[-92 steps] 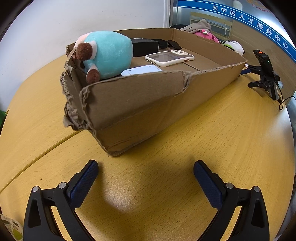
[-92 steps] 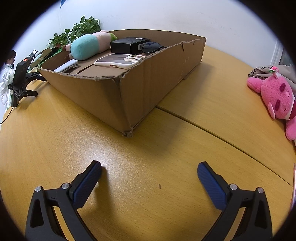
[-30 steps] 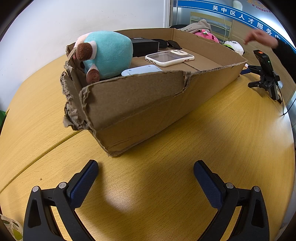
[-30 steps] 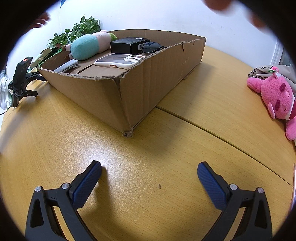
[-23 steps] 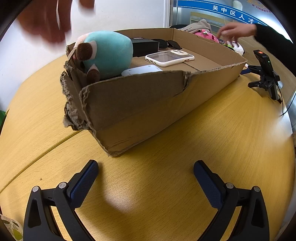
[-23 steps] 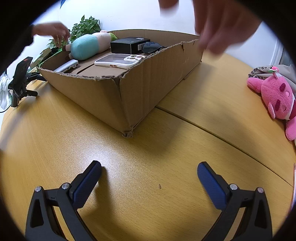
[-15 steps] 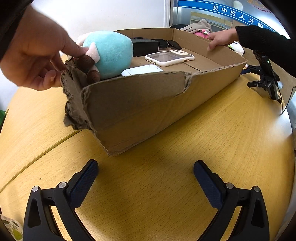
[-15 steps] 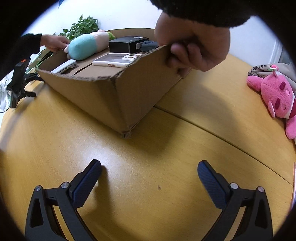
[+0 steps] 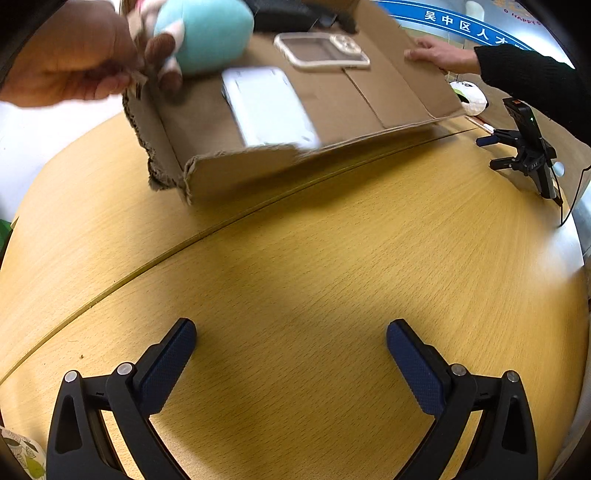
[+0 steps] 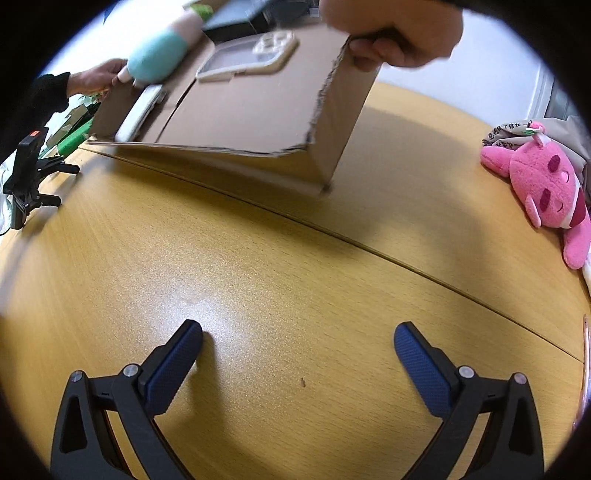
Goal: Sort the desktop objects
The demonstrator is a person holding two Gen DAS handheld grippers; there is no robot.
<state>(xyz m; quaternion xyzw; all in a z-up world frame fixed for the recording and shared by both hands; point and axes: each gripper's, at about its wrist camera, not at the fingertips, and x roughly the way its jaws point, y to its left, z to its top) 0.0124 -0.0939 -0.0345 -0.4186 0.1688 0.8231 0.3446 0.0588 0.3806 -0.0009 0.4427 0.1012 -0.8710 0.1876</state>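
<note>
Two bare hands [image 9: 70,61] [image 10: 399,33] tilt a torn cardboard box [image 9: 354,96] [image 10: 340,122] up at its far side, its open top facing me. Inside lie a teal plush toy [image 9: 207,33] [image 10: 155,55], a white flat device [image 9: 266,107] [image 10: 138,110], a phone in a pale case [image 9: 321,55] [image 10: 251,55] and a black box [image 10: 236,22]. My left gripper [image 9: 291,349] rests open on the wooden table, well short of the box. My right gripper [image 10: 297,350] also rests open and holds nothing.
A phone on a black tripod clamp [image 9: 528,147] [image 10: 26,177] stands on the yellow table [image 9: 332,258]. A pink plush [image 10: 546,188] lies at the right edge. A white mouse-like object [image 9: 469,98] lies behind the box. A seam [image 10: 406,258] crosses the tabletop.
Hands came in, gripped the box's two ends and lifted its far side, tipping the contents toward me; the white device slid to the near wall. Both grippers stayed still.
</note>
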